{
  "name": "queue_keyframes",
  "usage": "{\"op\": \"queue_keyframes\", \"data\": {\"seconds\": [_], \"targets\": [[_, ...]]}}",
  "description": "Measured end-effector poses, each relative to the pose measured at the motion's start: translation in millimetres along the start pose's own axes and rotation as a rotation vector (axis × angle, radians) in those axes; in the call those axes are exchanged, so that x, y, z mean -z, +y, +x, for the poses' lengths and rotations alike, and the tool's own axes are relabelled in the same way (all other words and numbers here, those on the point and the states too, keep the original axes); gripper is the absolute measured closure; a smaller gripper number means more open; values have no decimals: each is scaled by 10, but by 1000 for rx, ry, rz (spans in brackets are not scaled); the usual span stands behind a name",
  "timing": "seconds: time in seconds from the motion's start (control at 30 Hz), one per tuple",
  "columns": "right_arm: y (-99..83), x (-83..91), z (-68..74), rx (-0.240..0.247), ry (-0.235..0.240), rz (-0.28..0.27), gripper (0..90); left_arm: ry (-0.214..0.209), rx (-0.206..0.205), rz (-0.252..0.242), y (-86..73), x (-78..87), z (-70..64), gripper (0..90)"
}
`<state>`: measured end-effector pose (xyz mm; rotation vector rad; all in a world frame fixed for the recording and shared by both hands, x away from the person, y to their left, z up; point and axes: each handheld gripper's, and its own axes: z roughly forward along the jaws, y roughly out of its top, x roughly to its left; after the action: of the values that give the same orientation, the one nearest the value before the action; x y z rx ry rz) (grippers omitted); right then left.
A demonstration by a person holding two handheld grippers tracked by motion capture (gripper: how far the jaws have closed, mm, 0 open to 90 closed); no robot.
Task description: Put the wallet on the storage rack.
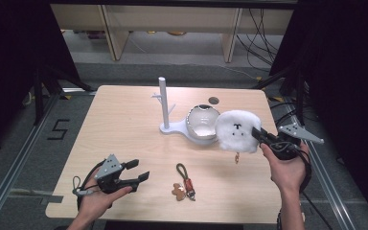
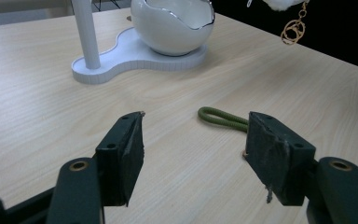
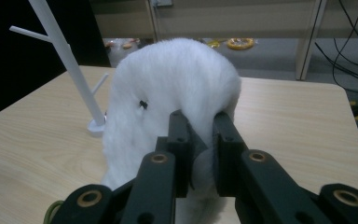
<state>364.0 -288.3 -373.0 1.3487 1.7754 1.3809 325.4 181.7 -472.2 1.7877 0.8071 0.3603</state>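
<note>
Table (image 1: 124, 143) of pale wood takes up the middle of the high view, running from the lower edge up past the centre. Right of centre in that frame, a fluffy white plush (image 1: 238, 131) with a small black face hangs clear of the wood, a gold ring clasp (image 1: 236, 157) dangling beneath it; the right gripper (image 1: 262, 135) has its jaws pinched onto the plush's right edge, and in the right gripper view the two black jaws press into the fur (image 3: 177, 93) at mid-frame. Just left of the plush sits a white egg-shaped bowl (image 1: 202, 122) on a white stand (image 1: 172, 128) with a branched post (image 1: 163, 100). At the lower left of the high view the left gripper (image 1: 139, 171) rests low over the table in a hand, jaws spread apart with nothing between them. In the lower centre, just right of that gripper, lies a keychain with a green cord loop (image 1: 182, 170) and small brown charms (image 1: 178, 192).
</note>
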Motion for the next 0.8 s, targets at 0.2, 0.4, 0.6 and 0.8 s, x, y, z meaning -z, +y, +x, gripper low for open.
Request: {"op": "queue_keyframes", "data": {"seconds": [0.2, 0.4, 0.6, 0.8], "targets": [[41, -56, 41, 31, 13, -32, 810, 0, -9, -8, 65, -15, -35, 364], [92, -99, 107, 19, 14, -35, 810, -2, -10, -13, 85, -21, -63, 364], [161, -163, 139, 36, 20, -57, 810, 0, -12, -7, 65, -18, -54, 364], [239, -257, 175, 44, 40, -64, 810, 5, 0, 1, 15, -22, -27, 365]]}}
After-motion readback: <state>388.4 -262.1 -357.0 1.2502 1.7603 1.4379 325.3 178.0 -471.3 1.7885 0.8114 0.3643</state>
